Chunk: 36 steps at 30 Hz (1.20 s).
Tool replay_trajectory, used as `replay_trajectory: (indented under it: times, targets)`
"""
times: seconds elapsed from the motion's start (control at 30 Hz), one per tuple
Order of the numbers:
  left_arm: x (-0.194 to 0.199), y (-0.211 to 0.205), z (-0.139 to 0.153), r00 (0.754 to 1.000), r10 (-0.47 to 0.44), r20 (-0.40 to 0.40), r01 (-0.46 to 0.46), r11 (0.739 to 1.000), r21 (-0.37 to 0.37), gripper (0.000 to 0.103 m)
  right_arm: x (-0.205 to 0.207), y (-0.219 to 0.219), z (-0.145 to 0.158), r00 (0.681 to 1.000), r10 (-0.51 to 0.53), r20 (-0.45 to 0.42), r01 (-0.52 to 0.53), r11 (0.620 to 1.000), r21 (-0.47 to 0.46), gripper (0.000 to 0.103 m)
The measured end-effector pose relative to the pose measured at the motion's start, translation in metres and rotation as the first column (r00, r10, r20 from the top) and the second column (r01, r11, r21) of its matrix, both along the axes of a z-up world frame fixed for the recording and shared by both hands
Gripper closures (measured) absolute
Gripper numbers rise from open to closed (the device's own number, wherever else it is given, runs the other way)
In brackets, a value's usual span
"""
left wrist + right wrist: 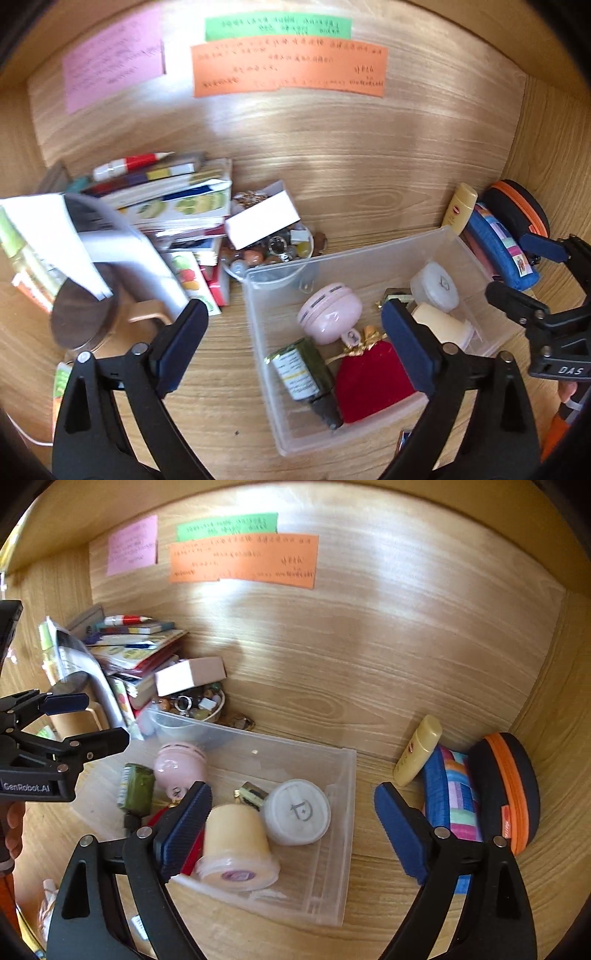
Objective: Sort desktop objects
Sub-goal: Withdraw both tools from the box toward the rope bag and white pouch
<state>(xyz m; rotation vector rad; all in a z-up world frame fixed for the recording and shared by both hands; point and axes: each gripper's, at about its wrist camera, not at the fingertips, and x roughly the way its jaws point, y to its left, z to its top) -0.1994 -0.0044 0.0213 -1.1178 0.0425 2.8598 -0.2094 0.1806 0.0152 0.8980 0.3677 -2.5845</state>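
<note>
Left wrist view: left gripper [295,339] hangs spread wide, holding nothing, over the clear plastic bin [369,254] on the desk; inside lie a pink case [330,312], green bottle [303,373] and red pouch [373,380]. Right wrist view: right gripper [293,829] gapes too, empty, above the bin's cream jar [236,843] and white tub [297,811], yellow tube [417,751] beside the bin

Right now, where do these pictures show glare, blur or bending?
Left wrist view: the pile of booklets is blurred, and the wooden back panel has pale glare. Right wrist view: sharper, glare under the orange note; both bend straight edges strongly.
</note>
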Motion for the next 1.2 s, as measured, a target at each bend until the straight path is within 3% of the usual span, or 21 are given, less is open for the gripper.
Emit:
replay_trajectory:
  times: [0.3, 0.6, 0.97, 1.2]
  targets:
    - [0.055, -0.007, 0.003, 0.999, 0.019, -0.039, -0.02, 1.0, -0.013, 0.005, 0.057, -0.007, 0.003, 0.997, 0.032, -0.068, -0.029, 0.999, 0.04, 0.013]
    - [0.107, -0.008, -0.013, 0.999, 0.023, -0.041, -0.024, 0.999, -0.021, 0.004, 0.114, -0.012, -0.017, 0.993, 0.063, -0.098, -0.057, 0.996, 0.07, 0.013]
    - [0.16, -0.007, -0.035, 0.999, 0.041, -0.036, -0.042, 0.998, -0.035, 0.004, 0.163, -0.007, -0.052, 0.992, 0.119, 0.035, -0.117, 0.992, -0.045, 0.013]
    - [0.184, -0.011, -0.054, 0.999, 0.053, -0.009, -0.053, 0.998, -0.02, 0.004, 0.194, -0.017, -0.082, 0.982, 0.16, 0.101, -0.158, 0.987, -0.024, 0.013]
